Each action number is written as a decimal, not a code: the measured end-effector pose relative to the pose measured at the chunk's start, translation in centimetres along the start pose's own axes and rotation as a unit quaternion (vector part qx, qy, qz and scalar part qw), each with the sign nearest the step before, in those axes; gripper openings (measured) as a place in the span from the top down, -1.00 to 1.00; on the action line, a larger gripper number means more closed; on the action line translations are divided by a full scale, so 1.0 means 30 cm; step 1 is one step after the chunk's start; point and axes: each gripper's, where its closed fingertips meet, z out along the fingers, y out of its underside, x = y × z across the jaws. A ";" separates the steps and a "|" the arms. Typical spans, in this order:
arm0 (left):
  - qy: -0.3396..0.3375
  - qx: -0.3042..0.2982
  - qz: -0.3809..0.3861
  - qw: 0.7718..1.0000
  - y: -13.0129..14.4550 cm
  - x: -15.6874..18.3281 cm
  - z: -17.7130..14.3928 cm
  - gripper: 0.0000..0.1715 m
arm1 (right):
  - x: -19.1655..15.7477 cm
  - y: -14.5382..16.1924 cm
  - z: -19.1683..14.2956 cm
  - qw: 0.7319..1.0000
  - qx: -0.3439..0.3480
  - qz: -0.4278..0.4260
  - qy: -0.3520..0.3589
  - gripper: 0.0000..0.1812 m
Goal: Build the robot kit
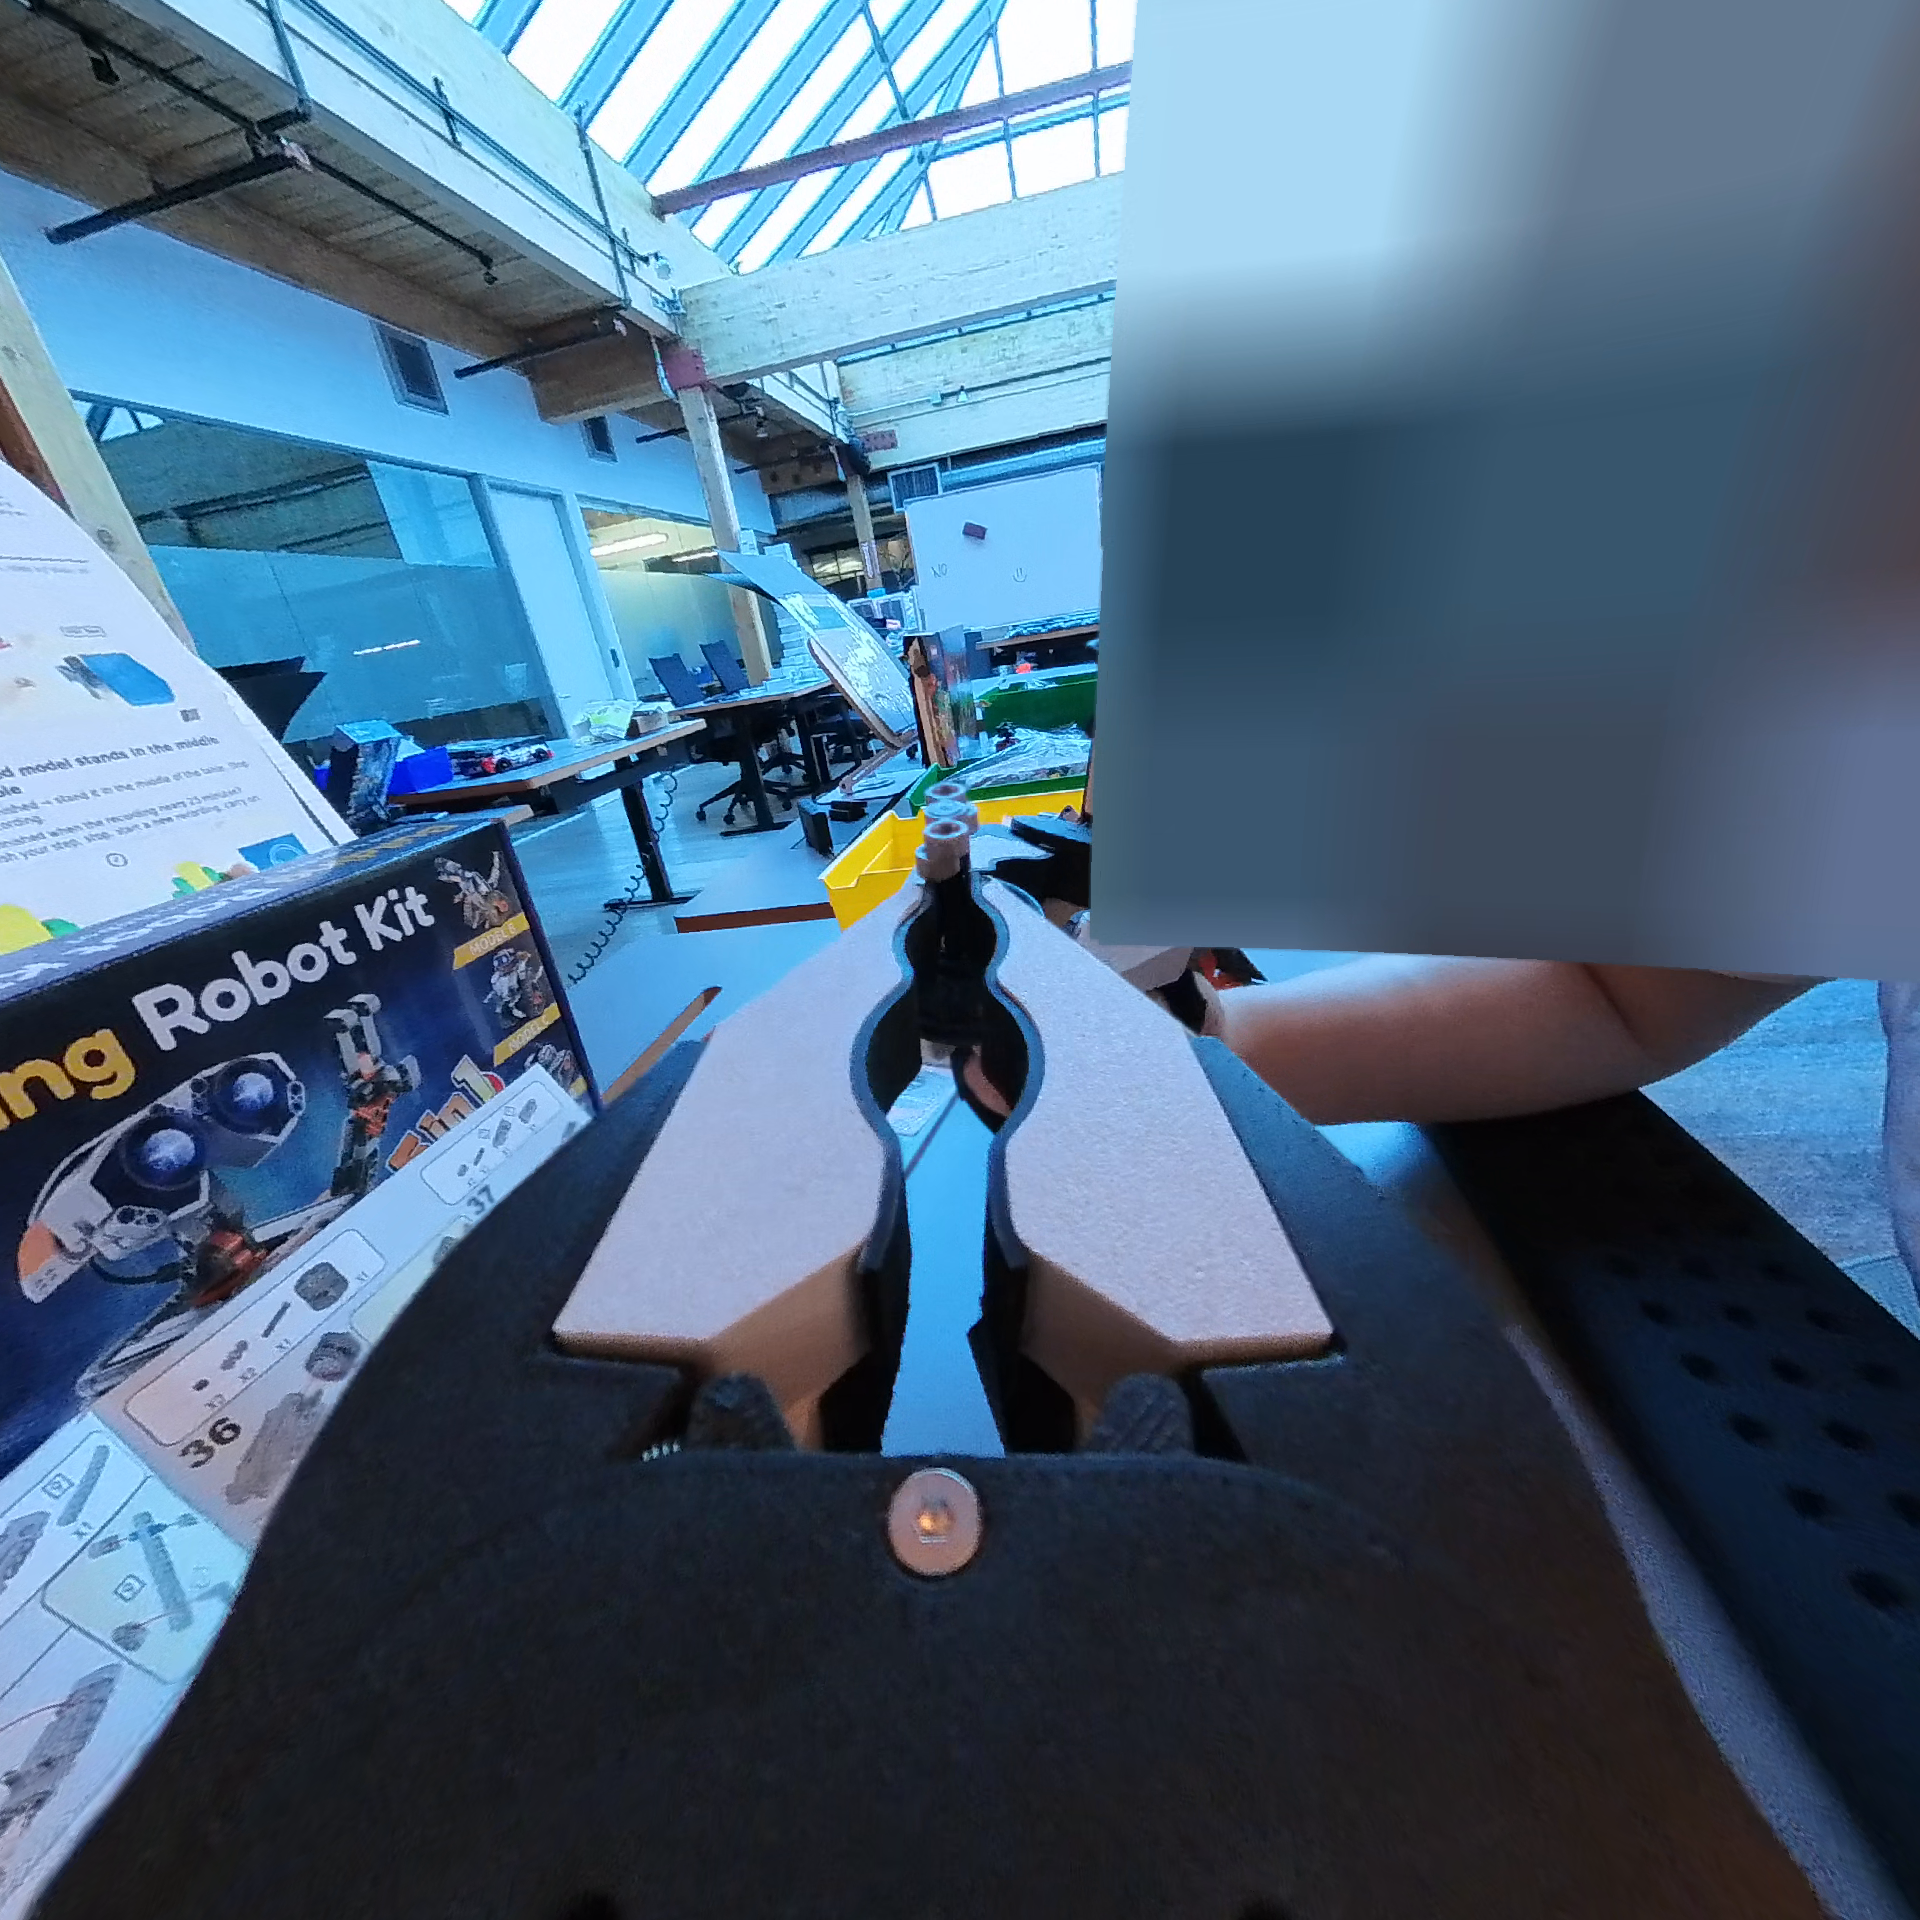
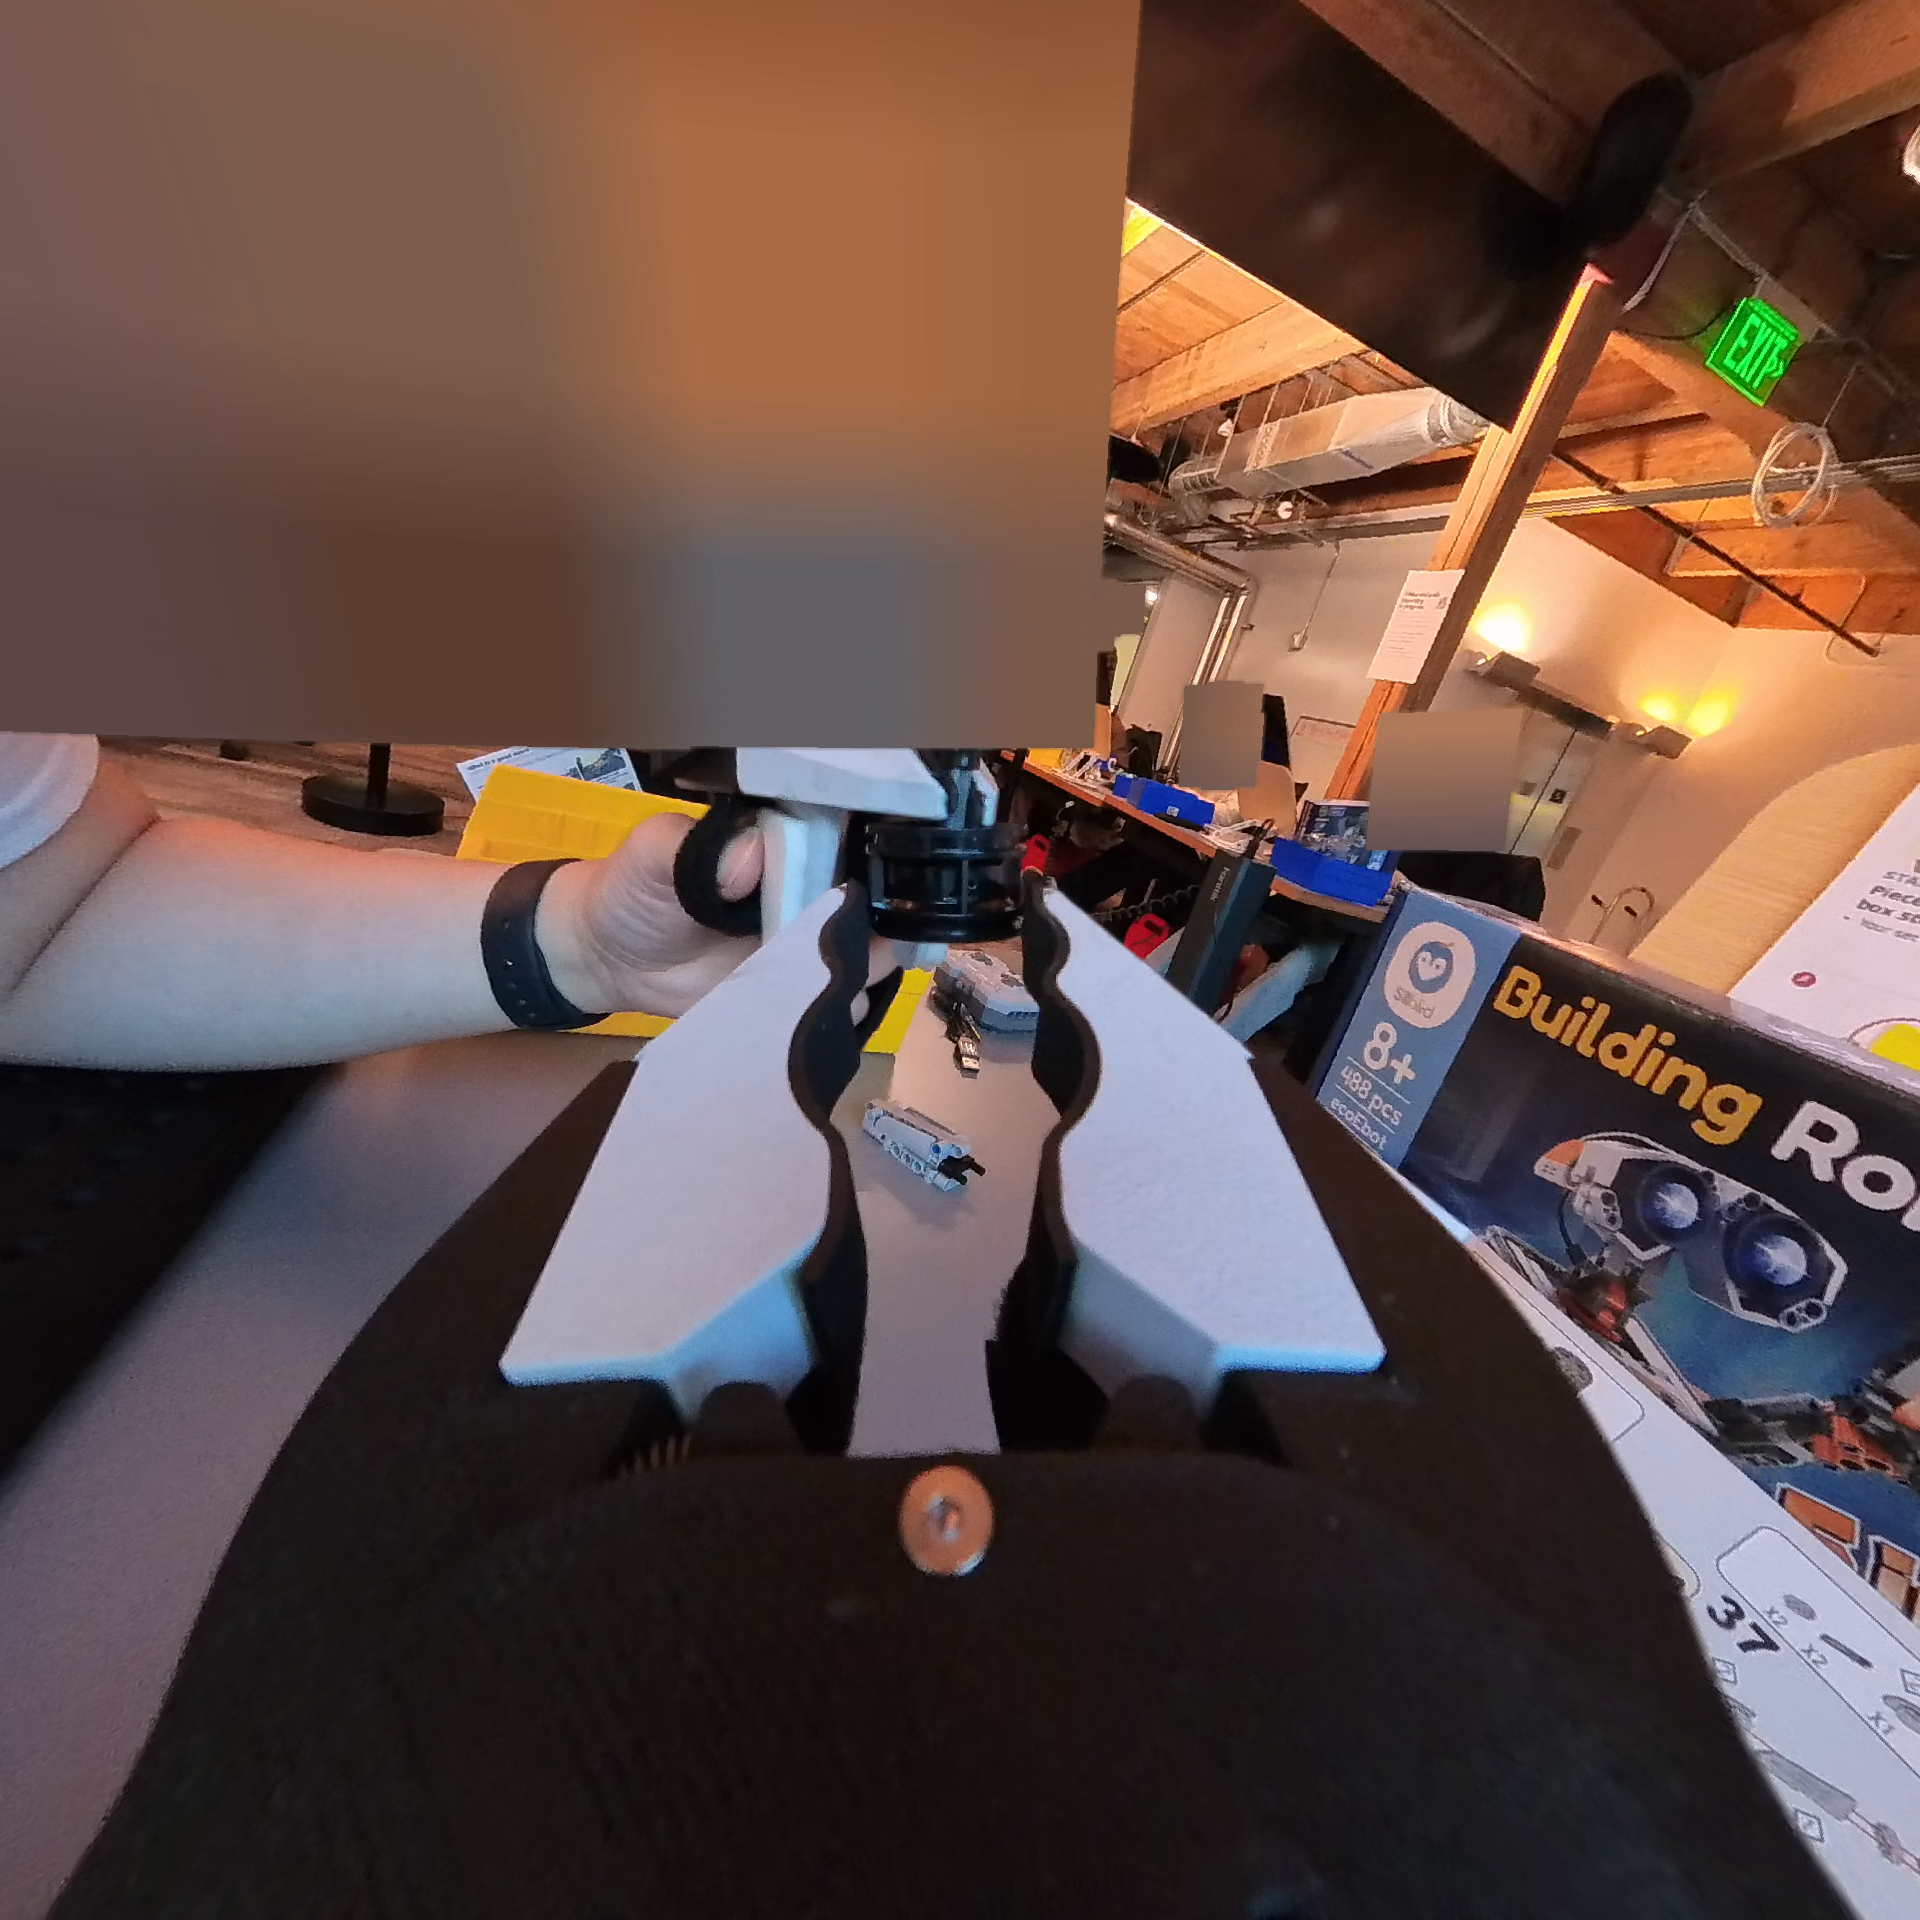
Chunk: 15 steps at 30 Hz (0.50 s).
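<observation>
In the left wrist view my left gripper (image 1: 948, 909) is shut on a slim black part (image 1: 945, 987). A grey beam with round holes (image 1: 948, 826) sticks out past the tips. In the right wrist view my right gripper (image 2: 943, 902) has its tips on either side of a black round ring assembly (image 2: 940, 878) and grips it above the table. The left gripper (image 2: 831, 790), held by a hand with a black wristband, meets that assembly from the upper left. A small grey beam with black pins (image 2: 920, 1135) lies on the table below.
A grey module with a cable and plug (image 2: 982, 982) lies on the table. The dark robot kit box (image 2: 1662, 1143) (image 1: 260, 1039) leans beside an open instruction booklet (image 2: 1818, 1662) (image 1: 104, 1507). Yellow bins (image 1: 868, 868) (image 2: 561, 821) stand behind. A black perforated mat (image 1: 1714, 1351) lies under a forearm (image 1: 1455, 1039). Left and right tips are no more than a few centimetres apart.
</observation>
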 end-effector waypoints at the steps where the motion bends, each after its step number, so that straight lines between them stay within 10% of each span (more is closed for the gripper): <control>1: -0.002 0.000 0.006 1.000 0.001 0.000 0.000 1.00 | 0.000 0.001 0.000 1.000 -0.002 0.001 0.000 0.68; 15: -0.038 -0.095 -0.063 0.993 0.068 -0.062 -0.017 0.95 | 0.025 0.074 0.015 0.993 -0.023 0.114 -0.011 0.68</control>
